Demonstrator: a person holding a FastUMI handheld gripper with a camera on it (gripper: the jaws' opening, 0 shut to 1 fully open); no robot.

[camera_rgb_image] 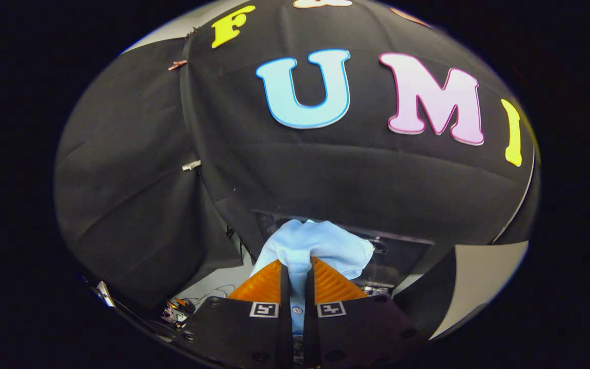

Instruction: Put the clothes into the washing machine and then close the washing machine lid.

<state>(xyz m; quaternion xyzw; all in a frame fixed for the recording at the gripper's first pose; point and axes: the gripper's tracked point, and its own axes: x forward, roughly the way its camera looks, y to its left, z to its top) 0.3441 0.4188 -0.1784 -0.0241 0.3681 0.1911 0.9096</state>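
A light blue garment [315, 243] with a small button is pinched between my two fingers and bunches up just ahead of them. My gripper [297, 269] is shut on the cloth, which also hangs down through the narrow gap between the fingers. It is held up in the air in front of the black cloth wall. Behind the garment lies a dark boxy shape [397, 251] that I cannot identify; it is partly hidden by the cloth.
The black cloth wall [325, 169] rises close ahead and to the left, held with small clips [191, 165]. Cables and small parts [180, 310] lie low on the left beside the fingers. A pale surface [479, 277] shows on the right.
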